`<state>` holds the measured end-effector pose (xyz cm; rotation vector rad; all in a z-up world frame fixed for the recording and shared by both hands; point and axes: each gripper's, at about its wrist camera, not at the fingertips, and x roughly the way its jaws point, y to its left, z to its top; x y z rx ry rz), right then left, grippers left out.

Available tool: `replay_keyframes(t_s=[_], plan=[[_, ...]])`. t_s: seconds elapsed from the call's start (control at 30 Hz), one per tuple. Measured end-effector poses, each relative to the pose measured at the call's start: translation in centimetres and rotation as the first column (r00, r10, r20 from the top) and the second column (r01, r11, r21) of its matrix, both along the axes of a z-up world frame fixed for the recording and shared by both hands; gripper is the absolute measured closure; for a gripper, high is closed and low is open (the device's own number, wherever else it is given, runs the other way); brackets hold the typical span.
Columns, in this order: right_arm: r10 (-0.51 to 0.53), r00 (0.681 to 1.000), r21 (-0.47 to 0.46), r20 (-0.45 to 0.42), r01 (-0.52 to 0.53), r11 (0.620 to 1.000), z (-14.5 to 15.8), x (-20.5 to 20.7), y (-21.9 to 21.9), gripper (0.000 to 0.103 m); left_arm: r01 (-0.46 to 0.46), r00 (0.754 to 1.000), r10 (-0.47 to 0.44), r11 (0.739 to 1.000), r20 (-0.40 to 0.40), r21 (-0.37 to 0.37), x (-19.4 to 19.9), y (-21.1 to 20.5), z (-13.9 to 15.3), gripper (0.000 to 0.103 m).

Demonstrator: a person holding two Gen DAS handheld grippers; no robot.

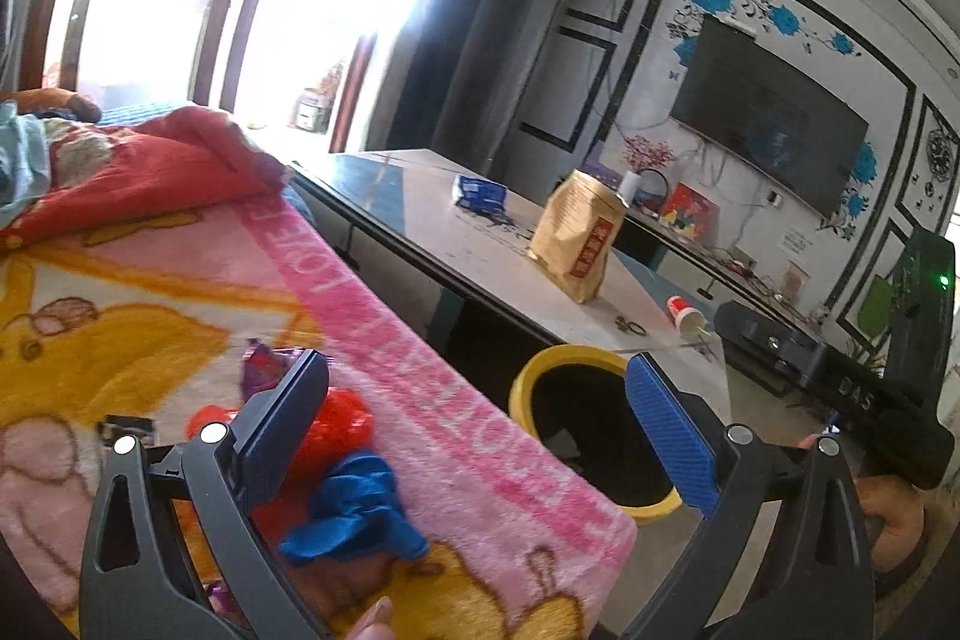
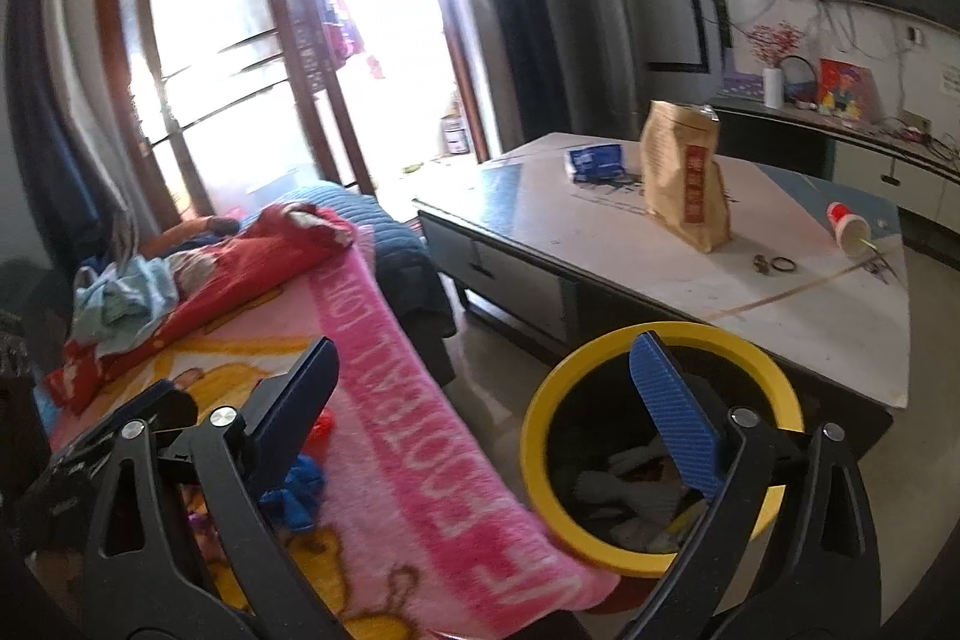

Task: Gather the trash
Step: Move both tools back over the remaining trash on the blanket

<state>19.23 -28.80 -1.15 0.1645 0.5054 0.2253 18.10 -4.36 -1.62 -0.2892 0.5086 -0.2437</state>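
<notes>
A yellow-rimmed trash bin [image 1: 522, 388] [image 2: 534, 436] stands on the floor beside the pink blanket [image 1: 372, 316] [image 2: 384, 358]; the right wrist view shows white and dark trash inside. On the blanket lie a crumpled blue wrapper [image 1: 354, 508] [image 2: 297, 490], a red wrapper [image 1: 339, 424] [image 2: 324, 424] and a purple wrapper [image 1: 264, 370]. My left gripper [image 1: 477, 424] is open and empty, above the blanket edge and bin. My right gripper [image 2: 486, 400] is open and empty, over the blanket edge and bin; its body also shows in the left wrist view [image 1: 852, 388].
A low table [image 1: 480, 244] [image 2: 810, 316] behind the bin holds a brown paper bag [image 1: 576, 244] [image 2: 684, 172], a blue packet [image 1: 480, 192] [image 2: 594, 162], a tipped red-and-white cup [image 1: 684, 314] [image 2: 846, 223] and small rings [image 2: 777, 265]. A red quilt [image 1: 150, 172] and clothes lie further along the sofa.
</notes>
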Motion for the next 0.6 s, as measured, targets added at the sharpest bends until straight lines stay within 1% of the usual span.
replay_keyframes(t_s=[0.23, 0.6], plan=[[0.059, 0.998, -0.014, 0.007, -0.059, 0.998, 0.0, -0.7, 2.4, 0.012, -0.061, 0.998, 0.061, 0.998, 0.001, 0.017, -1.3, 2.7, 0.3, 0.007], [0.153, 0.988, -0.024, -0.020, -0.153, 0.988, -0.5, -1.3, 6.2, 0.012, -0.135, 0.991, 0.136, 0.990, -0.018, 0.028, -2.8, 6.8, 0.2, 0.007]])
